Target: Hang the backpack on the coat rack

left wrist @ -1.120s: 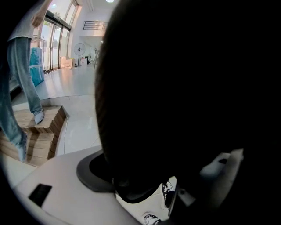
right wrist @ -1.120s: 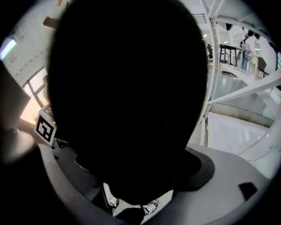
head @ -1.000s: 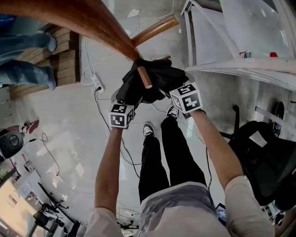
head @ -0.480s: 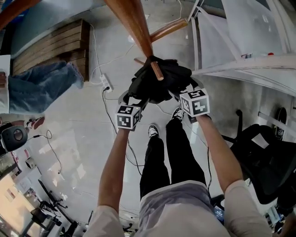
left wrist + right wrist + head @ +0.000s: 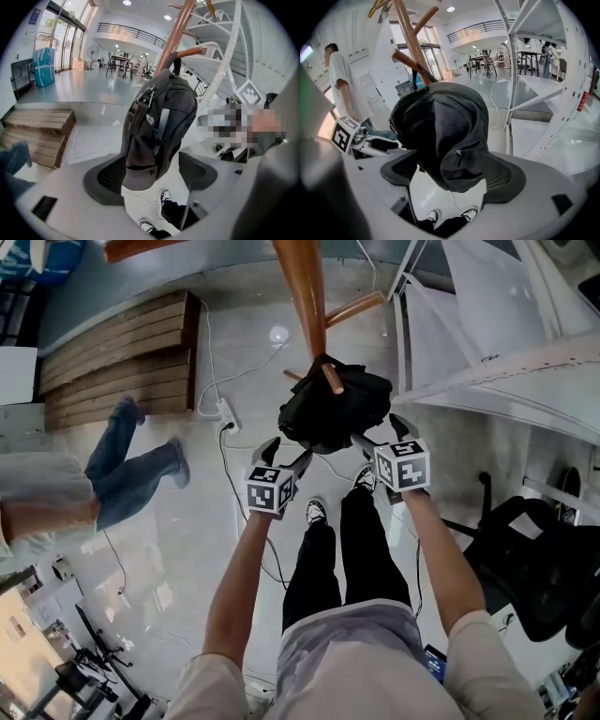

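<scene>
Between the spread jaws of the left claw [image 5: 152,174] hangs the bottom of the black fabric backpack [image 5: 333,409]. The dark pads stand wide apart on either side of it and clamp nothing; whether the cloth brushes the left pad I cannot tell. The right claw [image 5: 453,174] is equally wide, with the bag's zipped pocket in the gap and no pad closed on it.

Outward from there, the backpack's top loop sits over a short angled peg [image 5: 330,379] of the brown wooden coat rack [image 5: 302,287], and the bag dangles beside the pole above the pale glossy floor [image 5: 187,521].

A second ago both claws were pushed up into the bag's bulk beside the peg. Now they sit lower, at its underside, and the bag hangs straighter. I judge that the peg now carries the weight, so the hanging looks done and only drawing both claws clear remains.
</scene>
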Tool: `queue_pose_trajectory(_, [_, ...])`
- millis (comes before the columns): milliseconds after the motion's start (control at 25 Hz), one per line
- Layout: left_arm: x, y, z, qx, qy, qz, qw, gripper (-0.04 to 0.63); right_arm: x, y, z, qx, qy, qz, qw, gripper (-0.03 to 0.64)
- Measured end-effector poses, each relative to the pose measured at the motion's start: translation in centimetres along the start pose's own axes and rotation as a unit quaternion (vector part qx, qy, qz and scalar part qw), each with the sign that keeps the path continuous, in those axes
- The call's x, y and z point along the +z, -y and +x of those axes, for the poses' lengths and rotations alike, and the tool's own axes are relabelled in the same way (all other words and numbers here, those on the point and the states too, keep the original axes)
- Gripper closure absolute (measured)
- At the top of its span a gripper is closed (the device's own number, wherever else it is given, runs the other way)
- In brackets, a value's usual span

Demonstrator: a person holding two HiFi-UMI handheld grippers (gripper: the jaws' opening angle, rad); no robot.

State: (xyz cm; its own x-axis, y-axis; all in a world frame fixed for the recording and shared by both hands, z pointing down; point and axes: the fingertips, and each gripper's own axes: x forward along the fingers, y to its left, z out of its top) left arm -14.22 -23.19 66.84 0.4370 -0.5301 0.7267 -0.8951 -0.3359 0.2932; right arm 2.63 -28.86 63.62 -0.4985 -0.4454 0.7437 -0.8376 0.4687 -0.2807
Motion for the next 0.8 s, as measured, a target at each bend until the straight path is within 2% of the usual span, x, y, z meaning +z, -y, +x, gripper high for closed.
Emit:
queue_pose_trajectory(80, [0.1,0.8,-1.1,-0.004,0.007,-0.012,0.9999,0.242,-0.1,-0.8,-1.0,0.006,0.006,0.014,1.0,0.176])
queue_pose_trajectory(240, [1.2,2.3,-4.0,-0.01,0.043,-0.07,0.9965,0.265,0.0,-3.2,-3.0,0.013,0.017,0.021,1.0,0.178])
queue_pose_trajectory(320, [1.5,3.1,-5.4,-0.011,0.058,-0.082,0.9948,0.269,0.1,-4.4,-4.2,0.017,0.023,0.023,0.999,0.184])
queue_pose_trajectory(800, [1.9,5.4,-12.3,-0.023,0.081,-0.062,0.9946,0.318,-0.2,-9.5,-10.3,0.034,0.044,0.013,0.998,0.245])
